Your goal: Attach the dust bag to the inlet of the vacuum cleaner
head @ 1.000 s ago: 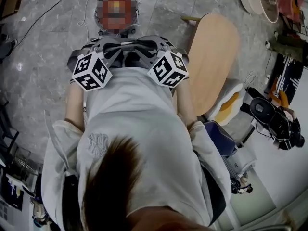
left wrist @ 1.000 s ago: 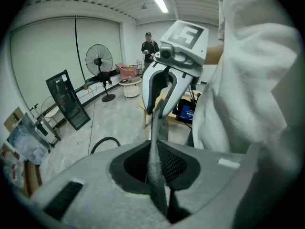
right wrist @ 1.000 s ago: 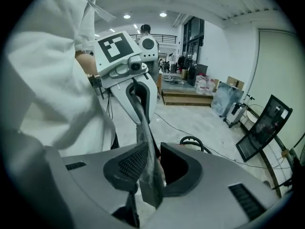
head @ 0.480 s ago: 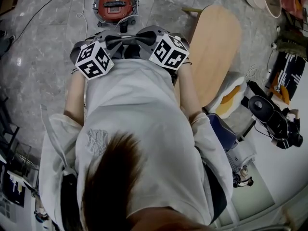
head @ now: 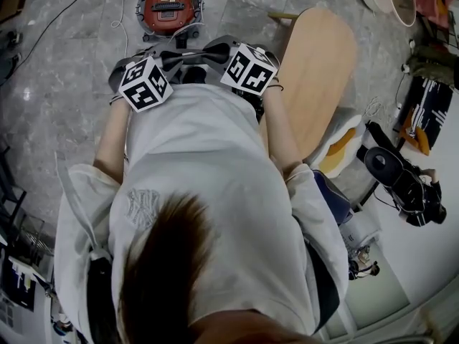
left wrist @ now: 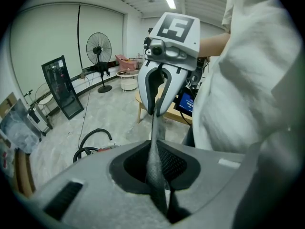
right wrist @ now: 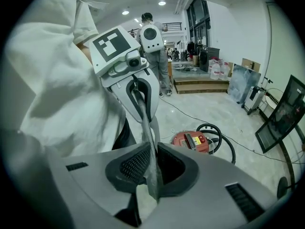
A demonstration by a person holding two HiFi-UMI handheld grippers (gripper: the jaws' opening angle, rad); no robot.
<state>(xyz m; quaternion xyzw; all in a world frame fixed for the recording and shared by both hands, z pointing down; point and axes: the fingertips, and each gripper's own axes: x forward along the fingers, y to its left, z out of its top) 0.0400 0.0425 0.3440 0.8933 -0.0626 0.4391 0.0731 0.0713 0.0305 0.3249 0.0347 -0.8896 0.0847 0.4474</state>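
Note:
A thin grey dust bag [left wrist: 153, 142] hangs edge-on, stretched between my two grippers. My left gripper [left wrist: 160, 190] is shut on one end of it. My right gripper [right wrist: 152, 182] is shut on the other end of the dust bag [right wrist: 145, 123]. The two face each other closely, the right gripper [left wrist: 155, 109] showing in the left gripper view and the left gripper [right wrist: 143, 106] in the right gripper view. In the head view the left gripper [head: 168, 60] and right gripper [head: 215, 53] sit in front of my body, just short of the red vacuum cleaner [head: 169, 4] on the floor. The same vacuum cleaner [right wrist: 194, 141] lies below the bag; its inlet is not visible.
A black hose [right wrist: 224, 142] curls beside the vacuum. A light wooden table [head: 315, 70] stands to the right, with black equipment [head: 401, 178] beyond it. Cables [head: 64, 16] run over the grey floor. Another person [right wrist: 151, 39] stands far off. A standing fan [left wrist: 98, 49] is at the wall.
Both grippers have moved together away from my body toward the red vacuum, with the bag still stretched between them. The vacuum now shows unblurred.

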